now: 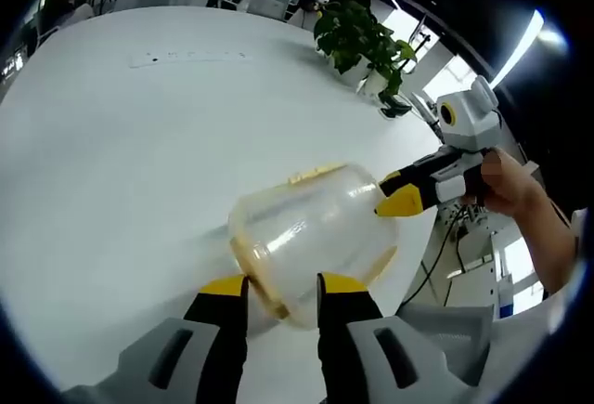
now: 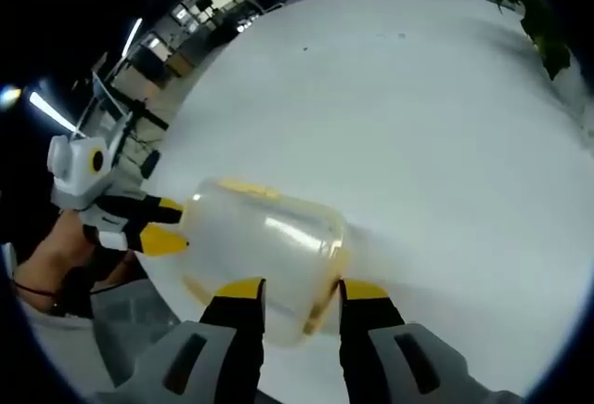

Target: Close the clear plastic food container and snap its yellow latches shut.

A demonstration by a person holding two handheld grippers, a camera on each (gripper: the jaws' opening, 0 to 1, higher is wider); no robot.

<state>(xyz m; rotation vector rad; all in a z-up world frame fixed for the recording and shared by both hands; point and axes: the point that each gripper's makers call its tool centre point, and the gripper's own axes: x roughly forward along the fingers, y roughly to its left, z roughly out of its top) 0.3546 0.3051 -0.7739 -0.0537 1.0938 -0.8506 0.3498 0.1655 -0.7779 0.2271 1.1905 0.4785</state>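
A: At the bench's near edge, the left gripper (image 1: 281,285) has its fingers spread around one end of the clear container (image 1: 311,237), and the right gripper (image 2: 300,290) has its fingers parted at the other end.

B: So it's steadying, not yet latching?

A: I judge so. The container lies on the white bench (image 1: 139,144); next, find a yellow latch (image 1: 314,175) and press it home.
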